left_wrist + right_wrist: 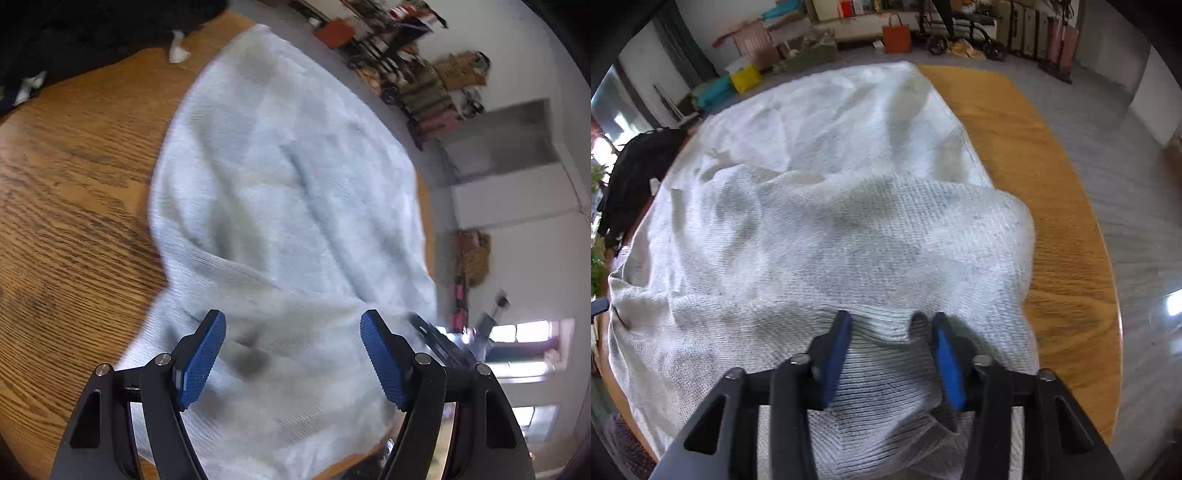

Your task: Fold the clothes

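A white knit sweater [288, 177] lies spread over the wooden table [74, 206], blurred by motion. My left gripper [293, 321] hovers just above its near part, jaws wide open, nothing between the blue pads [201, 362]. In the right wrist view the sweater [827, 229] covers most of the table [1060, 221], with a thick fold lying across its middle. My right gripper [890, 321] is half closed on the ribbed hem [886, 369], which bunches up between its blue pads [947, 365].
A black garment [92, 29] lies at the table's far corner, also seen as a black garment [631, 177] at the left. Bare wood shows to the right of the sweater. Grey floor [1108, 122], bags and boxes [895, 33] ring the room.
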`<state>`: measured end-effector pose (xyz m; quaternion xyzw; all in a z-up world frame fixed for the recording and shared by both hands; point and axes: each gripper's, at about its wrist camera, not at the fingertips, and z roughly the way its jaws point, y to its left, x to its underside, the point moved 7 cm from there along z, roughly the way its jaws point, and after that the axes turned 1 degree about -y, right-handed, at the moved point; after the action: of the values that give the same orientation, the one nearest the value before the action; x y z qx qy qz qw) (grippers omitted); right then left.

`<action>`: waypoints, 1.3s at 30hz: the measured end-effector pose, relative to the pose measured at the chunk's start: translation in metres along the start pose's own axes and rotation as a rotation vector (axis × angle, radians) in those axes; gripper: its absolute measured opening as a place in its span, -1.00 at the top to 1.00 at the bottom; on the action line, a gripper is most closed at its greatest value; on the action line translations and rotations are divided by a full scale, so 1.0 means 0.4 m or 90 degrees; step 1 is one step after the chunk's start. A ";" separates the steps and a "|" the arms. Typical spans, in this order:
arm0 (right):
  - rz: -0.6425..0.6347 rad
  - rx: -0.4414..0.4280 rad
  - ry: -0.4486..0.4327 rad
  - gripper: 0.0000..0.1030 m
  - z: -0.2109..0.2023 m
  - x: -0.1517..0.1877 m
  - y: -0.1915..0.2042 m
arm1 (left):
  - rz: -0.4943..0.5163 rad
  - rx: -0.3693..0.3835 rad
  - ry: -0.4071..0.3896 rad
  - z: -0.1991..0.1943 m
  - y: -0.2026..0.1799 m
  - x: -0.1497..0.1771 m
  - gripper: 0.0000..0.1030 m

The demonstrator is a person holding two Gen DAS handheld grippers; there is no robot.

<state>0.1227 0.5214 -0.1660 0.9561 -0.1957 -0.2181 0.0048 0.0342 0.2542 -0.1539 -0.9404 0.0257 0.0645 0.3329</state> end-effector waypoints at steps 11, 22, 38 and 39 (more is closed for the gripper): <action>0.010 -0.032 -0.141 0.82 -0.163 -0.112 0.015 | -0.043 -0.005 -0.083 -0.023 0.056 -0.086 -0.47; -0.009 0.191 -0.112 0.01 -0.128 -0.229 -0.044 | 0.042 -0.034 -0.019 -0.109 0.092 0.014 -0.47; -0.521 -0.070 -0.147 -0.04 -0.083 -0.113 0.847 | 0.513 -0.412 -0.014 -0.122 0.110 0.265 -0.42; -0.532 -0.073 -0.144 -0.04 -0.078 -0.106 0.868 | 0.529 -0.409 -0.017 -0.124 0.110 0.279 -0.42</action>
<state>-0.0285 0.2143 -0.0872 0.9215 0.2210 -0.3151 -0.0522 0.1459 0.1882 -0.1585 -0.9046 0.3711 0.2080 -0.0254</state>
